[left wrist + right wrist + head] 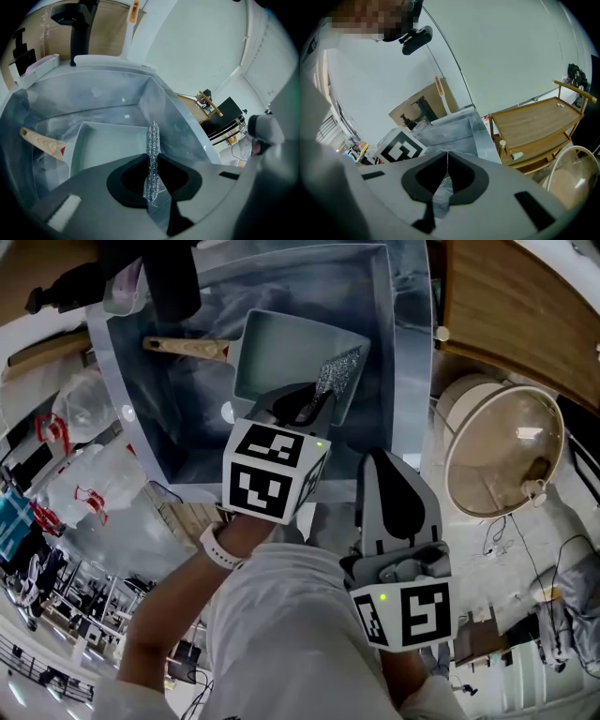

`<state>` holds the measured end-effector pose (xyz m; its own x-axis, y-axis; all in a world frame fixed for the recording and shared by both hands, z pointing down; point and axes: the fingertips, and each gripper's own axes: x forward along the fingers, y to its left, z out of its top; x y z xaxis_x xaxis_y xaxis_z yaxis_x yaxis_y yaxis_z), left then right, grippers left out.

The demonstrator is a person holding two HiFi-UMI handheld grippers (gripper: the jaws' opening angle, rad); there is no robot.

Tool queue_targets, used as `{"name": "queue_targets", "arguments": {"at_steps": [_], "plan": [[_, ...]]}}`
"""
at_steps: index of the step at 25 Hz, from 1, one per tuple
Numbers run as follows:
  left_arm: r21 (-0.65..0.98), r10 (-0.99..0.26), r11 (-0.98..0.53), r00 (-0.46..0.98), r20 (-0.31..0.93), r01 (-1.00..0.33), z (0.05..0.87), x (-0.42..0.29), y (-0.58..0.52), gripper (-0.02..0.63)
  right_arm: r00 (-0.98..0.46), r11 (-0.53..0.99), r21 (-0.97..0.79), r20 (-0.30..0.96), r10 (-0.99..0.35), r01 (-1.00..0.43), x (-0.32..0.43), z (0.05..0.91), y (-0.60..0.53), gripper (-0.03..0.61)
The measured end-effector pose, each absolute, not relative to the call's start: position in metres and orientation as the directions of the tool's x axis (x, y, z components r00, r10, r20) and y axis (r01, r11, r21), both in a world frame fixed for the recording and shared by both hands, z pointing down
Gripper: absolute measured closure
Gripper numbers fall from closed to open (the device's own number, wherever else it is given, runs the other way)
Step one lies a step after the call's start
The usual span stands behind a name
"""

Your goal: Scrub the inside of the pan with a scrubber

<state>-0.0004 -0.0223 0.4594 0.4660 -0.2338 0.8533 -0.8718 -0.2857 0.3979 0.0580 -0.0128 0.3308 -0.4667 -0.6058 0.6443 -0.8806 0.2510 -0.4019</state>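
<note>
Evidently the left gripper (pixel 314 404) is nearer: clamped on the silvery scrubber (pixel 339 371), it hangs over the pan's (pixel 281 352) right rim, with the pan floor lying leftward inside the sink (pixel 405 343). The right gripper (pixel 394 486), pinched together and empty, is outside the sink's near edge.

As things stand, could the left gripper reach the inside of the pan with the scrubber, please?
Probably yes. The left gripper is shut on the scrubber, which hangs over the pan's open inside. The pan looks empty, and the right gripper is back outside the sink, so nothing seems to block the way.
</note>
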Motion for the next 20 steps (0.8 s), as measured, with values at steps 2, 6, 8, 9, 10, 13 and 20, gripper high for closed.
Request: {"name": "queue_targets", "arguments": {"at_steps": [2, 6, 8, 9, 10, 13, 20], "plan": [[0.370, -0.227, -0.288, 0.438, 0.870, -0.883, 0.466, 0.001, -0.024, 0.548, -0.460, 0.240, -0.402, 0.649, -0.606, -0.883, 0.063, 0.332, -0.014, 0.571], [0.299, -0.249, -0.287, 0.372, 0.894, -0.910, 0.474, -0.001, -0.033, 0.548, -0.446, 0.219, -0.401, 0.657, -0.607, -0.889, 0.073, 0.335, -0.016, 0.571], [0.297, -0.255, -0.268, 0.365, 0.895, -0.917, 0.475, 0.002, -0.037, 0.548, -0.443, 0.214, -0.401, 0.659, -0.608, -0.891, 0.076, 0.336, -0.016, 0.571], [0.302, -0.255, -0.259, 0.367, 0.895, -0.917, 0.475, 0.005, -0.037, 0.548, -0.442, 0.212, -0.402, 0.659, -0.608, -0.891, 0.078, 0.337, -0.017, 0.571], [0.309, -0.254, -0.256, 0.372, 0.893, -0.916, 0.475, 0.007, -0.038, 0.548, -0.442, 0.211, -0.402, 0.659, -0.609, -0.891, 0.079, 0.338, -0.017, 0.571], [0.349, -0.246, -0.252, 0.408, 0.879, -0.903, 0.477, 0.015, -0.037, 0.548, -0.438, 0.206, -0.401, 0.662, -0.608, -0.893, 0.082, 0.339, -0.018, 0.571], [0.472, -0.208, -0.200, 0.507, 0.836, -0.859, 0.484, 0.039, -0.041, 0.551, -0.420, 0.191, -0.390, 0.668, -0.615, -0.901, 0.096, 0.334, -0.021, 0.571]]}}
